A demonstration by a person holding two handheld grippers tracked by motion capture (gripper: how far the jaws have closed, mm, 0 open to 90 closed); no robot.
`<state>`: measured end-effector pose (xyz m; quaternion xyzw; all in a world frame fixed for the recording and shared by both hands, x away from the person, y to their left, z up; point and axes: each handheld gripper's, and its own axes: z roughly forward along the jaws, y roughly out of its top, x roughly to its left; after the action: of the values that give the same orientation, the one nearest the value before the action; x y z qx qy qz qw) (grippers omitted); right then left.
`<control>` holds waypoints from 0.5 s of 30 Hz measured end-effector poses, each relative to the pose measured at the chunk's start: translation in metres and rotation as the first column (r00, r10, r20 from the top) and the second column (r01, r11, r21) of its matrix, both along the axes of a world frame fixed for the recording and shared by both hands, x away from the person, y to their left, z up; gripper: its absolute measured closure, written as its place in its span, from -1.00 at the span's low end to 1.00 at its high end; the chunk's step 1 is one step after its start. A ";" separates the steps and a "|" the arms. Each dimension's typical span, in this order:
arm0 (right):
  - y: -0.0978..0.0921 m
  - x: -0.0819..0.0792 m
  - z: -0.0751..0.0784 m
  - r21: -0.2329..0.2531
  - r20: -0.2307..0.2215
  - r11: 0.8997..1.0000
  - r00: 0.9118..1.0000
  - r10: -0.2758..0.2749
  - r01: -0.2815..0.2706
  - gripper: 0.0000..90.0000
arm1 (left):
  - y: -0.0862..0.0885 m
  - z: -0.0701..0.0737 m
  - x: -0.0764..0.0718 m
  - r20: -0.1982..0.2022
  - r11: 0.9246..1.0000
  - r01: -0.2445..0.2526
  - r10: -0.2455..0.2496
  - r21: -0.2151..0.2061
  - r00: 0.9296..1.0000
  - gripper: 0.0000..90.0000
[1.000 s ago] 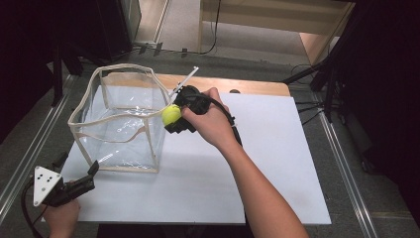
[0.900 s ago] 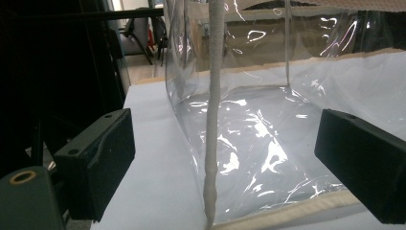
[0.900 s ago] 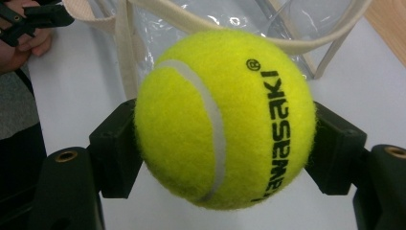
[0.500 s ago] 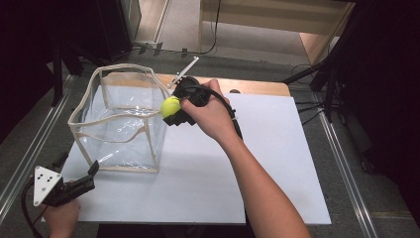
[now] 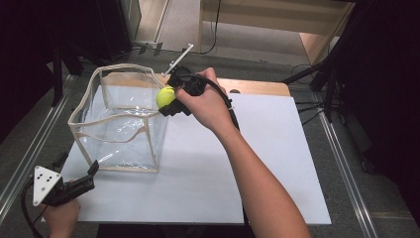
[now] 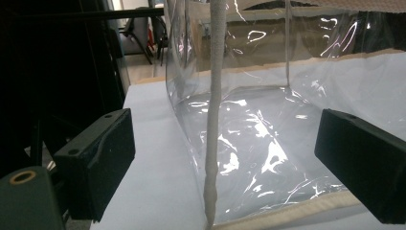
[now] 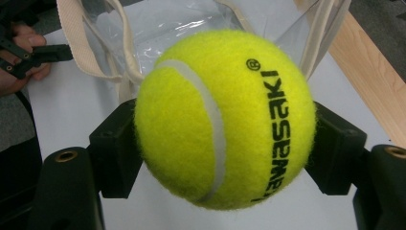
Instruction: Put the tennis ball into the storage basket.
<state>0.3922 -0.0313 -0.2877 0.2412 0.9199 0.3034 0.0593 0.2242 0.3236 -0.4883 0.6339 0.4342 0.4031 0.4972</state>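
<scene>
Holding tennis ball in right gripper above clear bag rim, drop pending; left gripper wide, empty, nr bag corner.

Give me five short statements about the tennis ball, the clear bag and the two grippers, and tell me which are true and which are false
1. The right gripper is shut on the tennis ball. True.
2. The tennis ball lies on the bottom of the clear bag. False: it is held up at the bag's rim, at its far right corner, between the jaws.
3. The left gripper has its jaws apart with nothing between them. True.
4. The clear bag is tipped over on its side. False: it stands upright with its top open.
5. The left gripper grips the bag's trim. False: it sits apart from the bag, near its near left corner.
</scene>
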 end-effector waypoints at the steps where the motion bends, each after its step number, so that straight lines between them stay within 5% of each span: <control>1: 0.001 0.001 0.001 0.000 0.000 1.000 1.000 -0.005 0.005 -0.47 | 0.000 0.000 0.000 -0.001 1.000 0.000 0.000 0.000 1.000 -0.85; 15: 0.017 0.008 0.006 -0.008 0.004 1.000 1.000 0.002 -0.002 -0.47 | 0.001 0.000 0.000 -0.003 1.000 -0.001 0.001 -0.001 1.000 -0.85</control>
<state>0.4005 -0.0147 -0.2813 0.2396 0.9212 0.3003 0.0619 0.2244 0.3244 -0.4879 0.6341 0.4354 0.4022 0.4966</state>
